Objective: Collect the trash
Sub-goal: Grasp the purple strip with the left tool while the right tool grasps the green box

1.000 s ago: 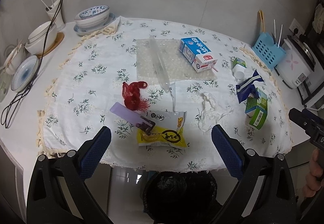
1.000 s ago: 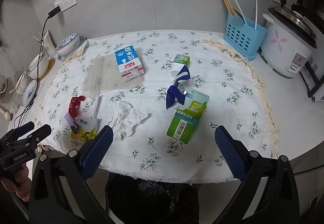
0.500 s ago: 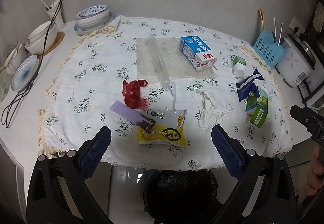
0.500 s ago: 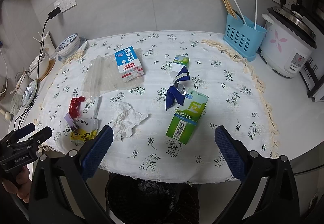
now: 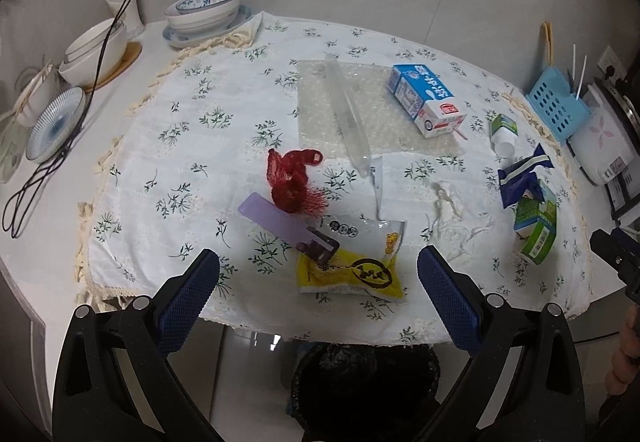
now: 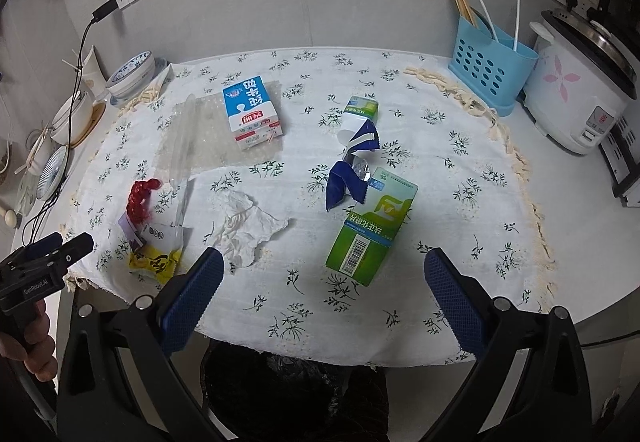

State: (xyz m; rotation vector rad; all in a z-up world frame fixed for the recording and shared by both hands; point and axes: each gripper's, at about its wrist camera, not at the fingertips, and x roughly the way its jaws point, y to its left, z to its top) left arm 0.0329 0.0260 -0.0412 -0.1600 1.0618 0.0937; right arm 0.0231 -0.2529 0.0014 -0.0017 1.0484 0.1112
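Nearest to both cameras, below the front edge of the tabletop (image 6: 592, 282), stands a round bin lined with a black plastic bag (image 5: 362, 382). It sits there, I judge, so that trash can be dropped straight down from the edge.

The left claw (image 5: 318, 284) is wide open and holds nothing; its blue padded fingers frame the yellow and clear snack wrapper (image 5: 352, 266) at the near edge of the white flowered cloth (image 5: 192, 146). The right claw (image 6: 320, 282) is also spread wide and empty, and hovers before the green and white carton (image 6: 370, 228) that lies on its side. Both seem held back at the edge to choose a first piece; nothing is collected yet.

A flat lilac plastic strip (image 5: 280, 220) lies partly on the wrapper and touches a bunch of red mesh netting (image 5: 294, 184) just behind it. Between the two claws lies a crumpled white paper tissue (image 6: 244, 228). Behind the carton, touching it, is a torn blue foil packet (image 6: 346, 178), and a small green and white box (image 6: 360, 110) is farther back.

Farther still, a blue and white milk carton (image 6: 252, 114) rests on a clear sheet of bubble wrap (image 5: 384, 122), with a clear plastic tube (image 5: 346, 114) across the sheet.

At the back, off the cloth, are stacked bowls (image 5: 204, 10), a blue perforated utensil basket (image 6: 490, 70) and a white rice cooker (image 6: 580, 82); these are probably kept things, not trash.
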